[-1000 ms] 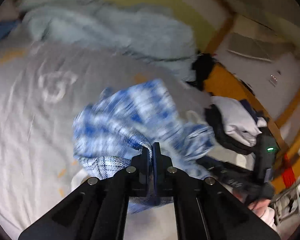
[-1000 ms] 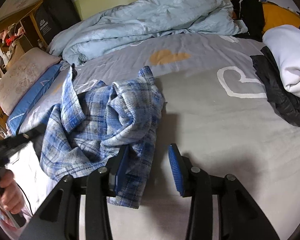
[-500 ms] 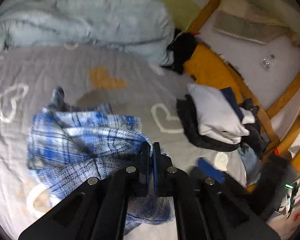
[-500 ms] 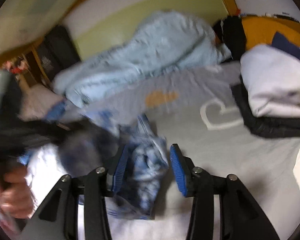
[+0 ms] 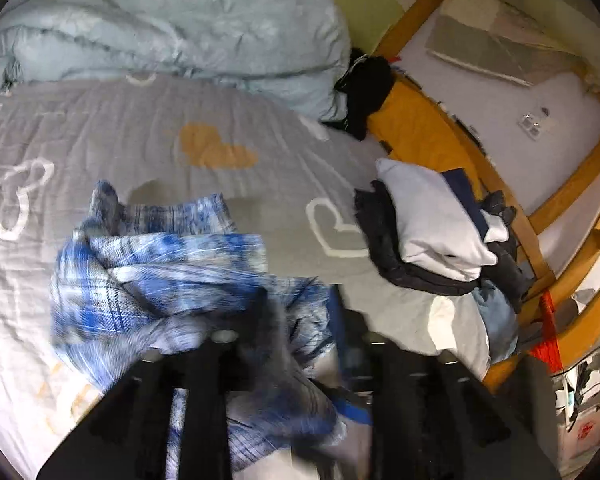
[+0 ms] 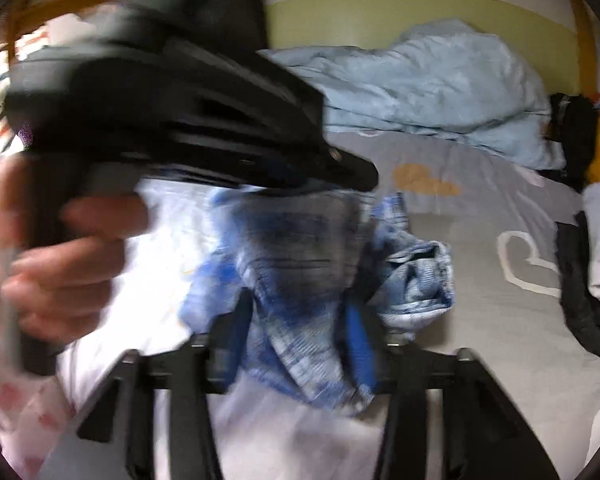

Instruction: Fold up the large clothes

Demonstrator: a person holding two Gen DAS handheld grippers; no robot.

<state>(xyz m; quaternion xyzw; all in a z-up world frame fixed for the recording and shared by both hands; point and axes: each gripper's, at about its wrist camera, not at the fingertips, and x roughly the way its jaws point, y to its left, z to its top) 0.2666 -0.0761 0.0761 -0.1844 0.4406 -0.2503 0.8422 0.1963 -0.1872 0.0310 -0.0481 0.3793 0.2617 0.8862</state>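
The blue plaid shirt [image 5: 160, 272] lies crumpled on the grey bed sheet [image 5: 112, 128], bunched into loose folds near the front edge of the bed, with one end poking up toward the headboard side. From the left wrist view, the left gripper [image 5: 296, 320] is spread wide, its fingers blurred, and plaid cloth runs down between them; whether either finger actually touches the cloth cannot be told through the blur. In the right wrist view, the right gripper [image 6: 296, 328] is also parted, its blue-padded fingers [image 6: 358, 340] standing on either side of a hanging fold of the shirt [image 6: 300, 264], not clamped on it. Above that fold the left gripper body [image 6: 172, 104] crosses the picture, held by the left hand [image 6: 60, 256], both smeared by motion. The sheet carries heart prints, an orange one [image 5: 216, 150] and white outlined ones [image 5: 332, 228]. Beyond the shirt a pale blue duvet [image 5: 160, 28] is heaped along the head of the bed. To the right of the shirt, well apart, sits a pile of clothes [image 5: 432, 224], white on top of dark, beside the wooden bed frame [image 5: 528, 232].
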